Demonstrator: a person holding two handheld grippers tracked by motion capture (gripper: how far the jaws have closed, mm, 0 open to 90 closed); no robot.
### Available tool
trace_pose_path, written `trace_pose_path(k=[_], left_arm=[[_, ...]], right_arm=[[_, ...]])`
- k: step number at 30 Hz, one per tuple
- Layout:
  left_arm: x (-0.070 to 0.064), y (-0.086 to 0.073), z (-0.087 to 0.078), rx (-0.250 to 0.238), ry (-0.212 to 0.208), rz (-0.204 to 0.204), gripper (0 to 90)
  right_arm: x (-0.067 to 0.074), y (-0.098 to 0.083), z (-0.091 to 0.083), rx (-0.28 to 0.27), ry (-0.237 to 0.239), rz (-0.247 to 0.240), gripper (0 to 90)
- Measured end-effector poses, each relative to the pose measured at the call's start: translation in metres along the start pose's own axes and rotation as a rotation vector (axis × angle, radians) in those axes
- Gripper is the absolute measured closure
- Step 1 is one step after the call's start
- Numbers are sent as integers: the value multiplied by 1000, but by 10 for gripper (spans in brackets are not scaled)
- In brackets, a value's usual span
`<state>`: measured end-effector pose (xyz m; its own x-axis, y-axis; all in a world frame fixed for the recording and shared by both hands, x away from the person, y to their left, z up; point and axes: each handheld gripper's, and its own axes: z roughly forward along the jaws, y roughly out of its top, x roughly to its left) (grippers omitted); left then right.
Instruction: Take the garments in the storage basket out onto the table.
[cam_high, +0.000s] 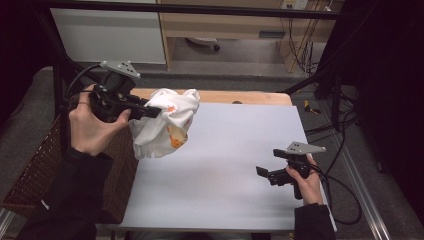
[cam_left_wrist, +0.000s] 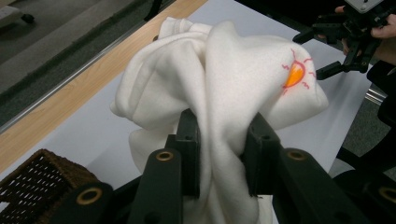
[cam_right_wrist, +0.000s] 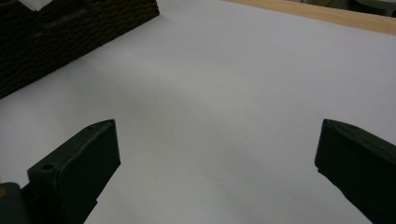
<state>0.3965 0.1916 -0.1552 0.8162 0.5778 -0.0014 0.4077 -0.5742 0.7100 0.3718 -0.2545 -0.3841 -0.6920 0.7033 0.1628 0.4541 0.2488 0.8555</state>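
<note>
White cloth (cam_high: 165, 122) clamped in left gripper (cam_high: 152, 111), right gripper (cam_high: 265, 173) spread, one basket (cam_high: 35, 170)

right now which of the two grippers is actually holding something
The left gripper: its jaws pinch the white cloth lifted off the table. The right gripper is open, with nothing between its jaws.

Soft white fleece cloth (cam_high: 162, 125) w/ small orange-and-red printed motifs, bunched up & crumpled. Held off the tabletop (cam_high: 230, 170), pinched in a thick fold betw. jaws of left gripper (cam_high: 152, 111). Hangs in loose folds over tabletop's far-left corner, just beside dark woven wicker basket (cam_high: 35, 175) at left edge.
</note>
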Motion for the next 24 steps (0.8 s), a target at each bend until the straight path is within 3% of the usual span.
trace_pose_path(k=[8, 24], left_arm=[[-7, -2, 31, 27, -22, 15, 701], [-14, -23, 100, 87, -56, -7, 698]], right_arm=[[0, 0, -1, -2, 0, 1, 7], [0, 0, -2, -4, 2, -1, 7]])
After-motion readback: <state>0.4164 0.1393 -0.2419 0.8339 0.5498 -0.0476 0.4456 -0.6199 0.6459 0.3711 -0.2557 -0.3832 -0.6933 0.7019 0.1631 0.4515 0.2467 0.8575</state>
